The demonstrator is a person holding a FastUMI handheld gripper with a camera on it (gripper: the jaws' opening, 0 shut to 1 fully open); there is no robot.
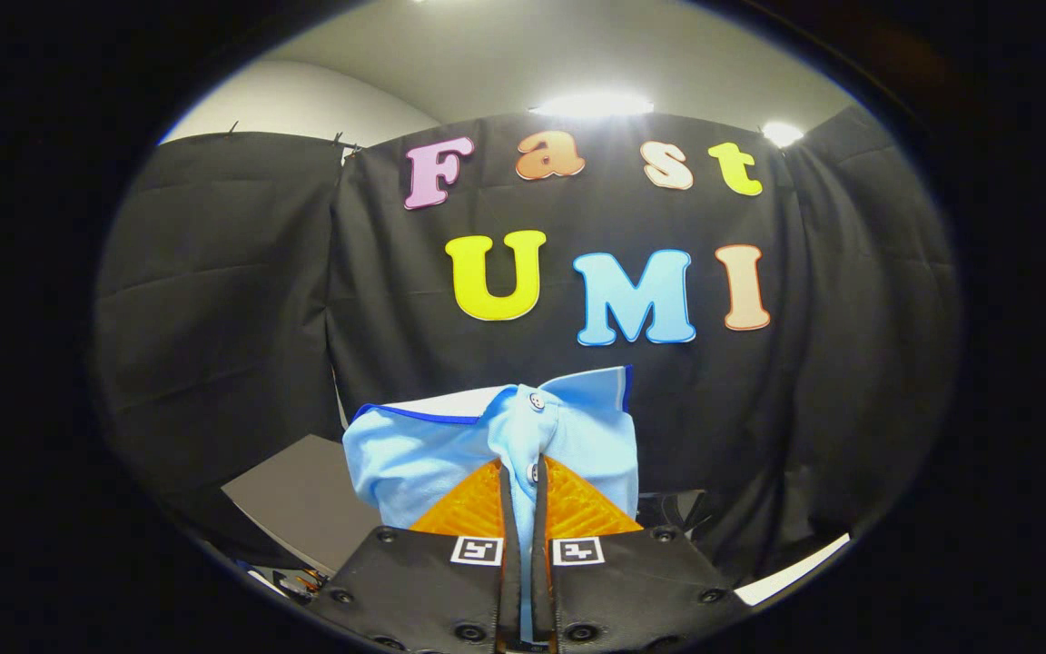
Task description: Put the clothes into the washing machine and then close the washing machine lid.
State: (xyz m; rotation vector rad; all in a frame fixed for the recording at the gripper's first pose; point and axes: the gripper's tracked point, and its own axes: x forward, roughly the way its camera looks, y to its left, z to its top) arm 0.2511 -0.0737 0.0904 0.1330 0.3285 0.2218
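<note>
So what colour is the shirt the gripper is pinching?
Light blue shirt, with a darker blue collar edge, pinched in the gripper; gripper view.

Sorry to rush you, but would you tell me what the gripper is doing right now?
Gripper: shut on the light blue shirt, both fingers pinching the buttoned strip at its collar, the shirt held up in front of the booth wall.

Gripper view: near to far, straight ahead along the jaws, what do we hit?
Gripper, its jaws shut on the light blue shirt → the shirt's buttoned placket and collar standing up just past the tips → black cloth wall → ceiling lamp above it.
</note>
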